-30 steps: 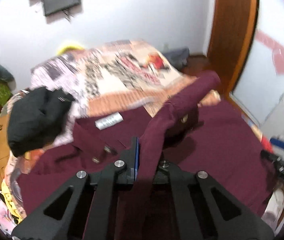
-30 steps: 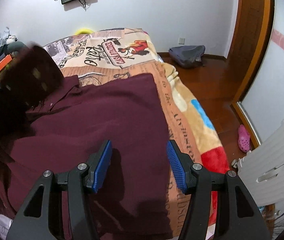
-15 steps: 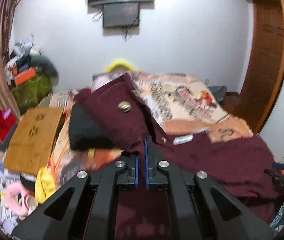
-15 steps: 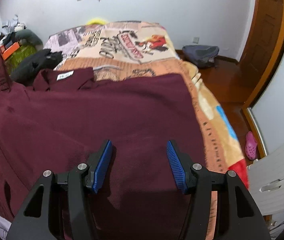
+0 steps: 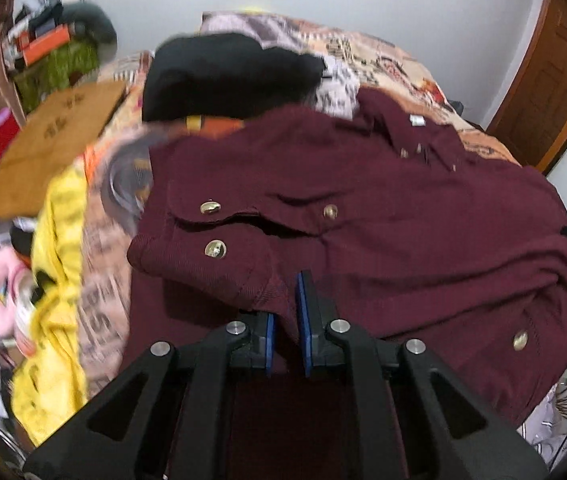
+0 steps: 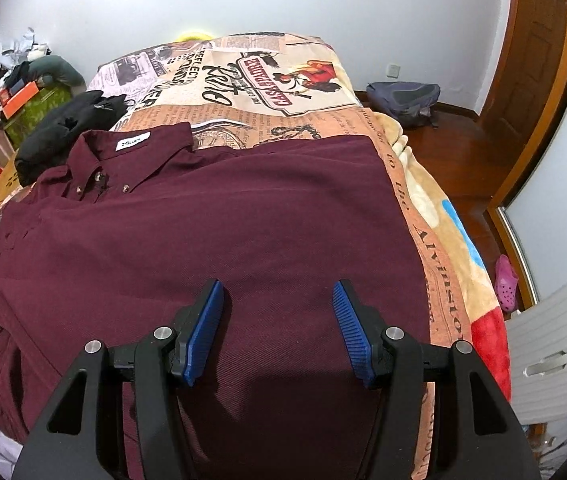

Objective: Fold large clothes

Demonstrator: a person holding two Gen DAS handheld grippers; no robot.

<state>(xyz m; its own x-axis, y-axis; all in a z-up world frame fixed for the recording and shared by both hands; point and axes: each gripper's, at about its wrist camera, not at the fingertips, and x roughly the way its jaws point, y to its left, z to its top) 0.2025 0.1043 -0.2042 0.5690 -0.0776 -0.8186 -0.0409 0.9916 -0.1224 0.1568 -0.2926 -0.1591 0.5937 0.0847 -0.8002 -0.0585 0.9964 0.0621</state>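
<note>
**Two hand-held grippers over one maroon shirt**

Two views show us the maroon shirt [image 6: 219,232] spread across the bed [image 6: 435,216], its collar toward the far wall and a folded-over sleeve cuff [image 5: 203,248] with brass buttons lying on its left side. We see the left hand-held gripper [image 5: 285,312] with its jaws just parted, having been opening; a fold of the cuff's cloth sits in the narrow gap, and through the blur the pads seem no longer to press it. The right hand-held gripper [image 6: 277,324] hovers above the shirt's near right part with jaws spread wide and nothing between them. A black garment [image 5: 227,76] lies on the bed beyond the shirt's left shoulder.
</note>
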